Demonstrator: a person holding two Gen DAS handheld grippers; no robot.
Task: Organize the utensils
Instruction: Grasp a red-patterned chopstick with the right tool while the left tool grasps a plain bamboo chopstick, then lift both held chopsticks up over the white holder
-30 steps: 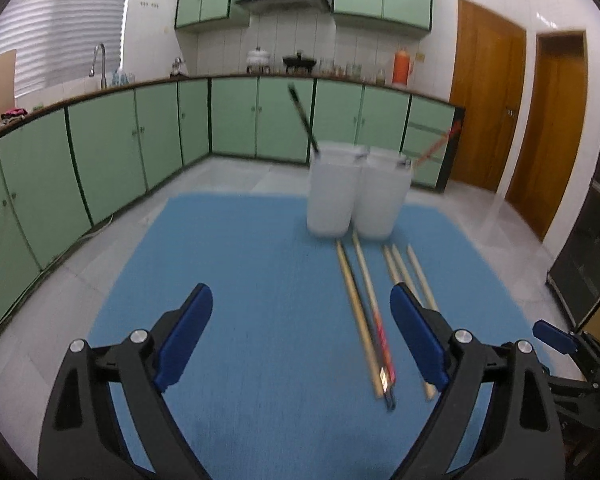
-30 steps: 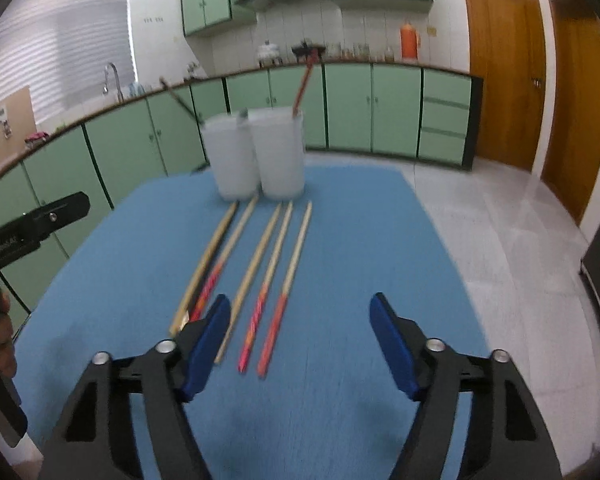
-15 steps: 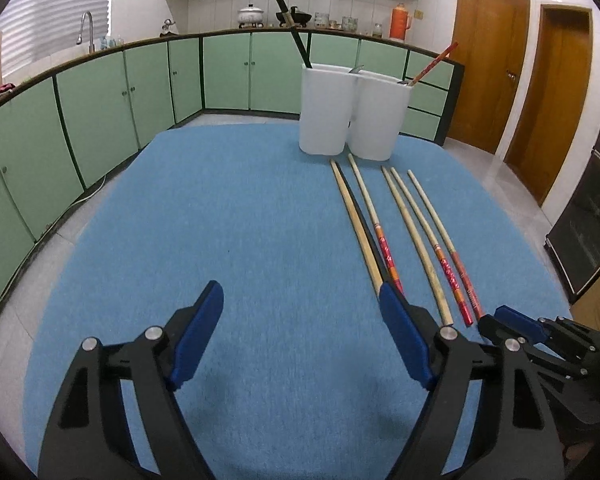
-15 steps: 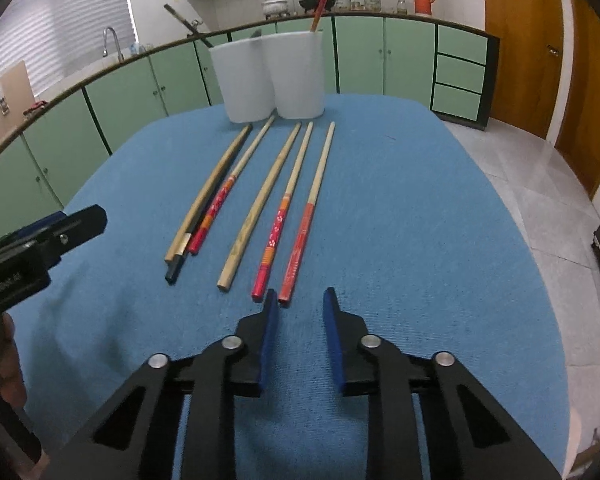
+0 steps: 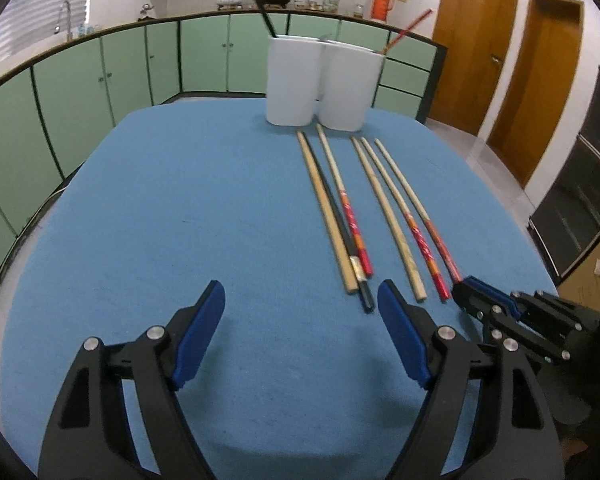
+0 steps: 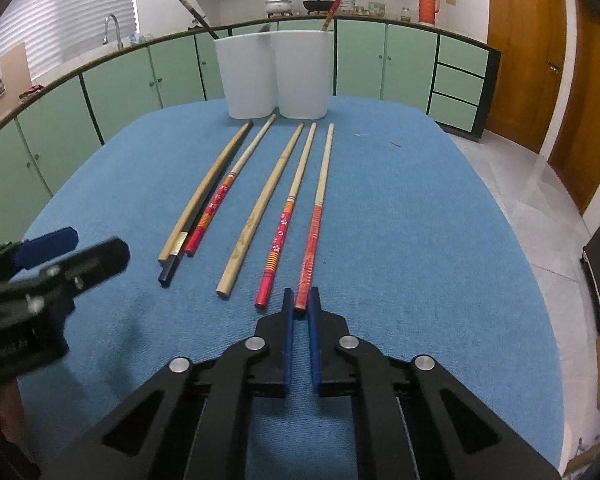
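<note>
In the left wrist view, the left gripper (image 5: pixel 300 304) hangs over the blue mat (image 5: pixel 180 220) with its jaws spread wide and nothing between them, and six long chopsticks (image 5: pixel 384 208) lie side by side in front of the two white cups (image 5: pixel 318 84), some plain wood, some with red ends, one dark. In the right wrist view, the right gripper (image 6: pixel 299 310) has its jaws nearly together around the near tip of the red chopstick (image 6: pixel 315 216), the one farthest right from the cups (image 6: pixel 276 74), but I cannot tell if they squeeze it.

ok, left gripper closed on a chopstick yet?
No, the left gripper is wide open over bare blue mat, with the chopsticks lying off to its right.
</note>
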